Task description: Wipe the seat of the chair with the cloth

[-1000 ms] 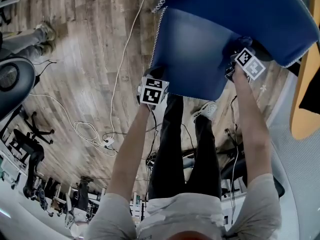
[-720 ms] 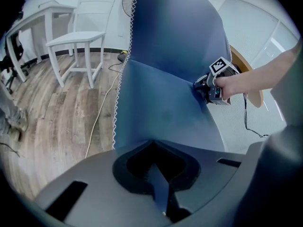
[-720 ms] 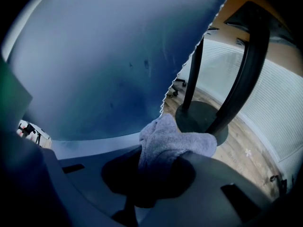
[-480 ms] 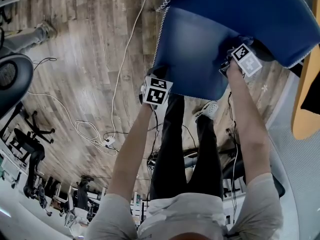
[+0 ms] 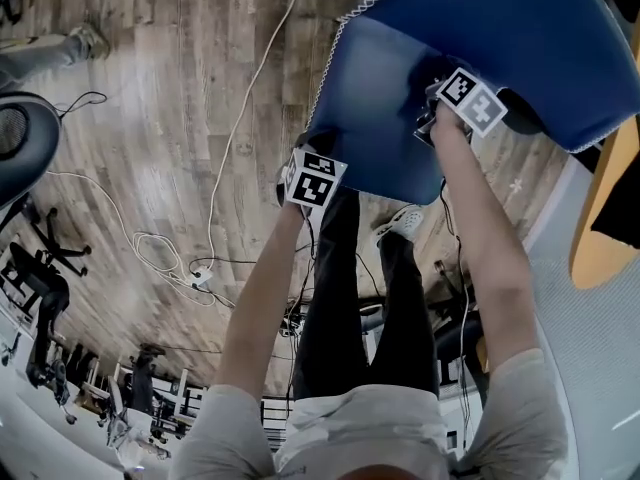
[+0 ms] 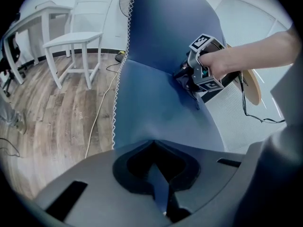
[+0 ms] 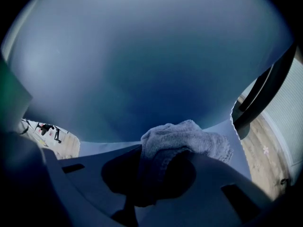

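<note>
At the left edge of the head view, the dark round object [image 5: 20,153] lies further out of frame than a second ago. Right of the white cable [image 5: 255,88], the left gripper [image 5: 310,156] sits near the centre, almost where it was. Its jaws are pinched tight on the near edge of the blue chair seat [image 5: 380,108]. Toward the upper right, the right gripper [image 5: 432,120] has travelled up and leftward across the seat. Its jaws are clamped on the grey cloth [image 7: 187,136], which is bunched up and pressed against the blue surface.
</note>
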Demonstrator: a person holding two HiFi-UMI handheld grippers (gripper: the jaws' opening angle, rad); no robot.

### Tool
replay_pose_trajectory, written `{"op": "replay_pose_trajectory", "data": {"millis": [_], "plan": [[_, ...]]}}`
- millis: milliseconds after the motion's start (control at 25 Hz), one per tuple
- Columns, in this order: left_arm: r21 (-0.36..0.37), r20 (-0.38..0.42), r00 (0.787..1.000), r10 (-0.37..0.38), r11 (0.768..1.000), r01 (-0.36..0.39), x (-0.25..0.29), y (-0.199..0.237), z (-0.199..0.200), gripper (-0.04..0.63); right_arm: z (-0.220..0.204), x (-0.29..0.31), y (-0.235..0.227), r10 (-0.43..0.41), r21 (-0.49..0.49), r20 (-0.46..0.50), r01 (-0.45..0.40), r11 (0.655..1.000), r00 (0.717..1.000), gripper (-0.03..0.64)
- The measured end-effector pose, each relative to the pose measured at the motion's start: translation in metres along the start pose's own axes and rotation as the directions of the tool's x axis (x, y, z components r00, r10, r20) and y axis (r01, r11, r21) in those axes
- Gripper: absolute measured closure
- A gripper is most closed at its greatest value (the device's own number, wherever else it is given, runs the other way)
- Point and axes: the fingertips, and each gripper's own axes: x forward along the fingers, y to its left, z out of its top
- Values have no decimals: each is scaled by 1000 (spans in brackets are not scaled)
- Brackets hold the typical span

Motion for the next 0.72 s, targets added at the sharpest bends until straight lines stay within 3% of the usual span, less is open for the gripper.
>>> {"op": "replay_pose_trajectory", "data": {"millis": [320, 720], "plan": [[-33, -6, 1000, -17, 999, 17, 0, -2, 1, 568, 2, 6, 19, -42, 148, 26, 37, 988, 999, 561], [-35, 12, 1000, -19, 999, 20, -1, -3, 0, 568, -4, 8, 55, -11, 204, 43, 2, 979, 999, 561]]}}
